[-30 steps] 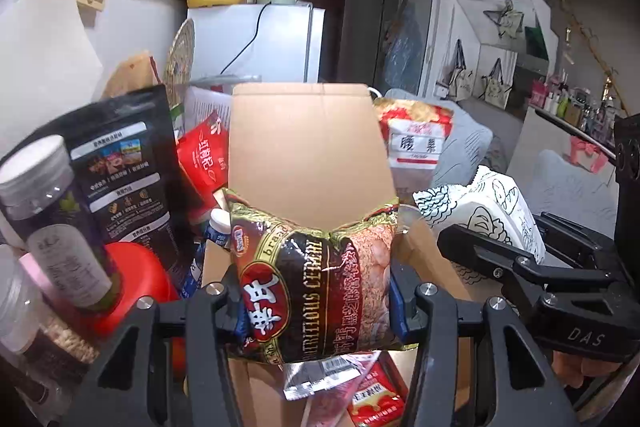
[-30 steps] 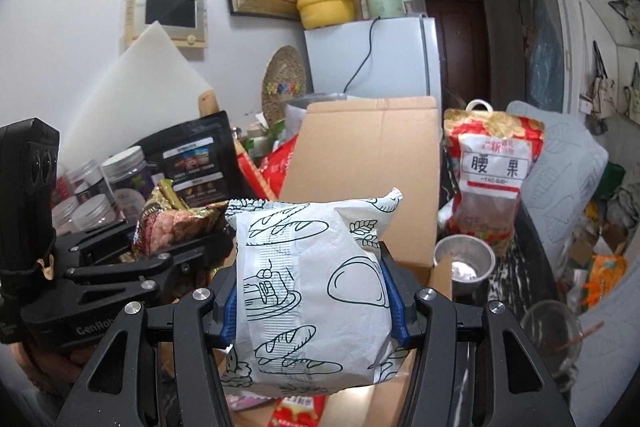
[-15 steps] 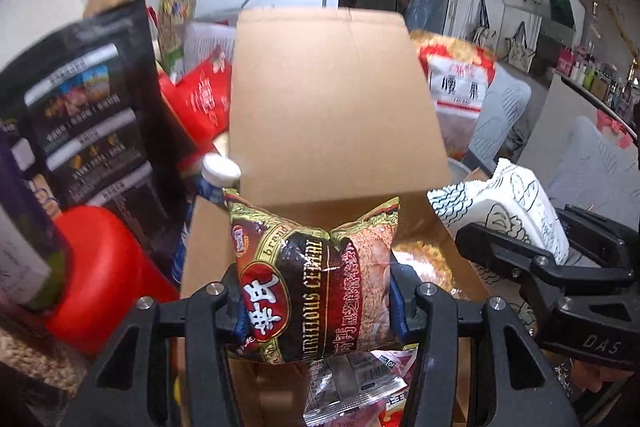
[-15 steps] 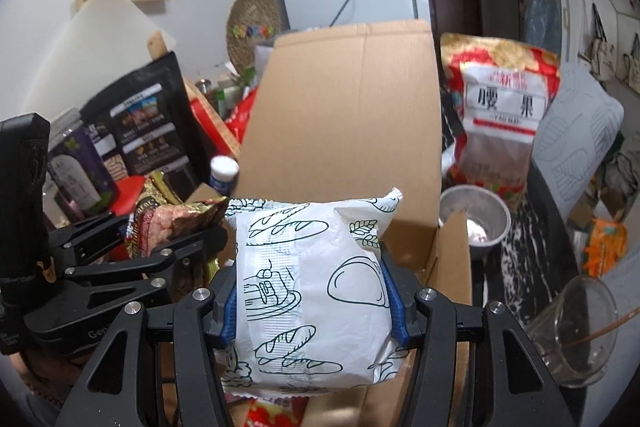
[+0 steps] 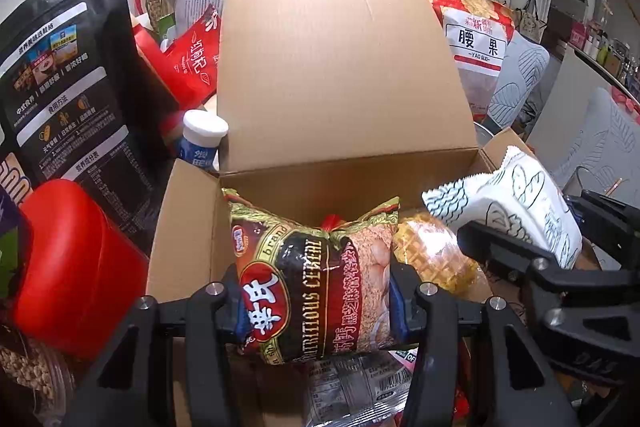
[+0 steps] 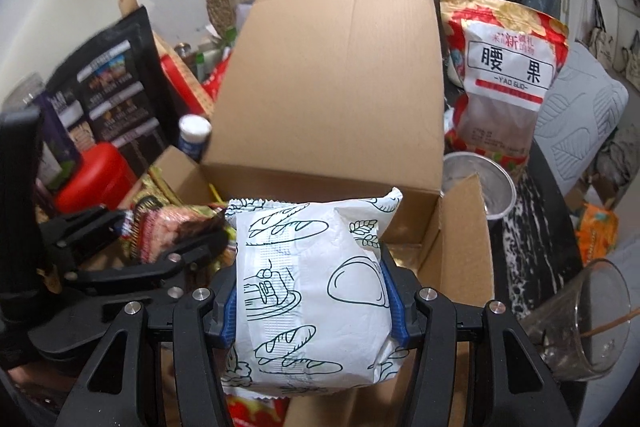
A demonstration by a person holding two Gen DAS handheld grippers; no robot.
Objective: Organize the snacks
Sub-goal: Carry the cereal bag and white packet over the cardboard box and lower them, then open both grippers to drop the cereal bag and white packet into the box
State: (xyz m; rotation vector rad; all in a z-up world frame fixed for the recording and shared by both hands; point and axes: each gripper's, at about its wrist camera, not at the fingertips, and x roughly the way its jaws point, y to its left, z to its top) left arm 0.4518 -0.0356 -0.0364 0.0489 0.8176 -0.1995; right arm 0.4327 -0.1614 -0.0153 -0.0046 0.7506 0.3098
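My left gripper (image 5: 316,303) is shut on a dark red cereal packet (image 5: 316,283) and holds it over the open cardboard box (image 5: 340,67). My right gripper (image 6: 312,303) is shut on a white bread-print packet (image 6: 312,291), also over the box (image 6: 336,79). Each gripper shows in the other's view: the right one with the white packet (image 5: 520,203) at the right, the left one with the cereal packet (image 6: 168,231) at the left. Several snack packets (image 5: 436,255) lie inside the box.
A black pouch (image 5: 68,75), a red lid (image 5: 76,263) and a white-capped bottle (image 5: 202,139) stand left of the box. A cashew bag (image 6: 504,75), a steel cup (image 6: 480,183) and a glass (image 6: 580,323) are on the right.
Both grippers have moved forward and down with their packets, from in front of the box to over its open top. The box's inside now shows.
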